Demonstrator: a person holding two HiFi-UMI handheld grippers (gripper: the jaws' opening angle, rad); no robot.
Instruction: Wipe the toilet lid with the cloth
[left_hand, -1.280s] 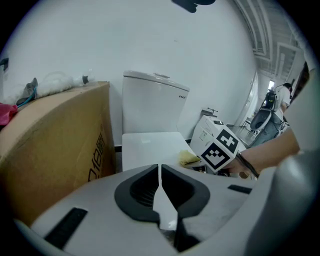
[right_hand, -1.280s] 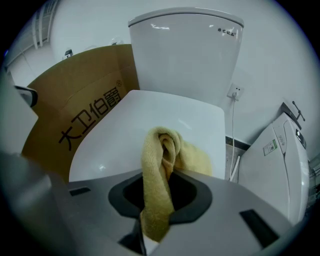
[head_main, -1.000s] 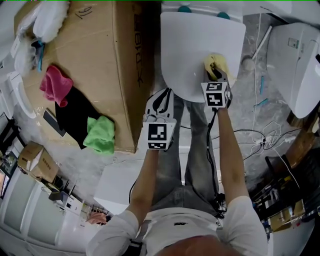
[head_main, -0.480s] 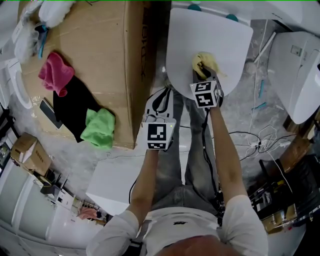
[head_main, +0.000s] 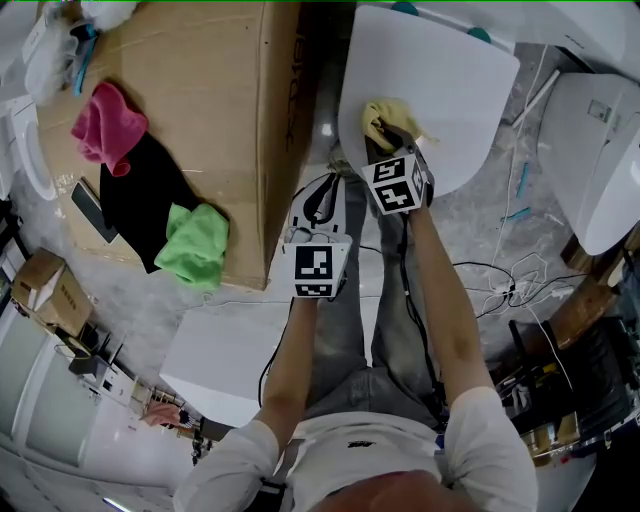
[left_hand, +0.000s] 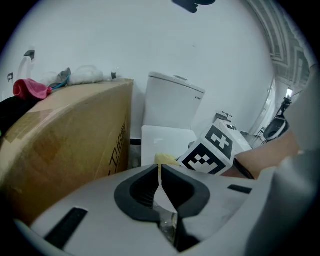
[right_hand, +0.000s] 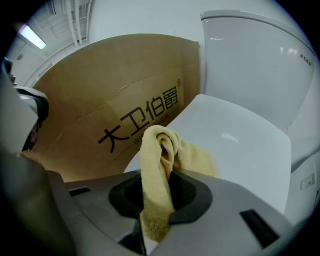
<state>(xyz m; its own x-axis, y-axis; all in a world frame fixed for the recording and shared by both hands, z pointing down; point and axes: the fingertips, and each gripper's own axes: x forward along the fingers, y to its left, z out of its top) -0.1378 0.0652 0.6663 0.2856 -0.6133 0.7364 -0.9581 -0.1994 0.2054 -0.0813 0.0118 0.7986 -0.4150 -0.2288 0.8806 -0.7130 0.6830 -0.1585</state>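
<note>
Wiping looks under way, as we read it. We hold the yellow cloth (head_main: 383, 115) bunched in our right gripper (head_main: 396, 140), whose jaws are clamped on its fold. The cloth presses on the toilet lid (head_main: 455, 90) by the lid's left edge, toward its near end. Our left gripper (left_hand: 160, 172) hangs just off the lid's near left corner, jaws pressed together with nothing between them, beside the cardboard box (head_main: 190, 110) that stands left of the lid. The lid is evenly white all over, so we cannot tell which parts are already wiped. We judge its far end and right side are left to cover.
</note>
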